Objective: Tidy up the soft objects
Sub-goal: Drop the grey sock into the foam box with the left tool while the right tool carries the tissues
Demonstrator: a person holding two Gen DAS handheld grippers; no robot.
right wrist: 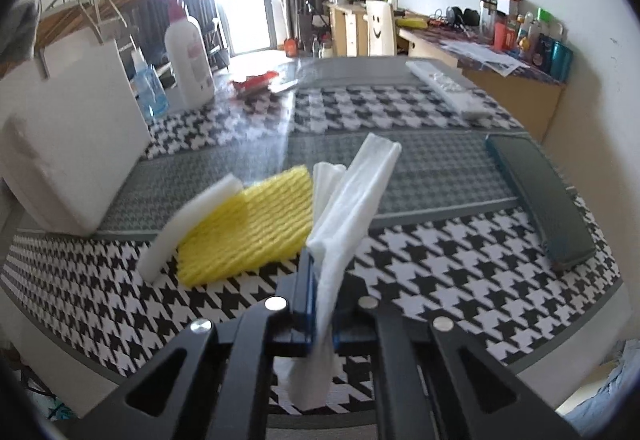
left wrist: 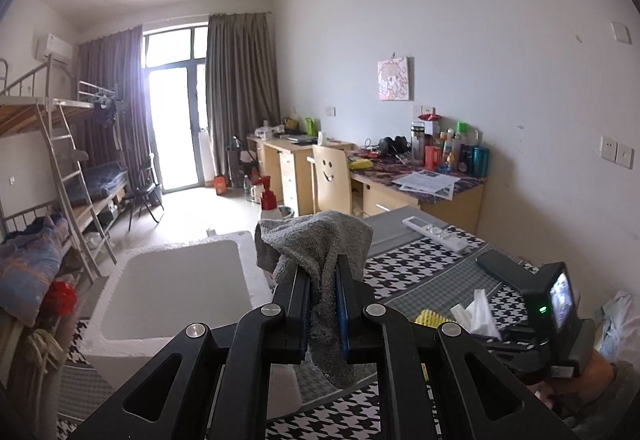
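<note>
grey cloth (left wrist: 320, 260) | pinched between left jaws (white tissue (right wrist: 344, 216): right jaws)

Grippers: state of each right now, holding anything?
Left gripper: jaws shut on the grey cloth.
Right gripper: jaws shut on the white tissue.

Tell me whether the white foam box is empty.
Apparently empty: the white foam box shows only bare interior; its nearest corner is hidden.
</note>
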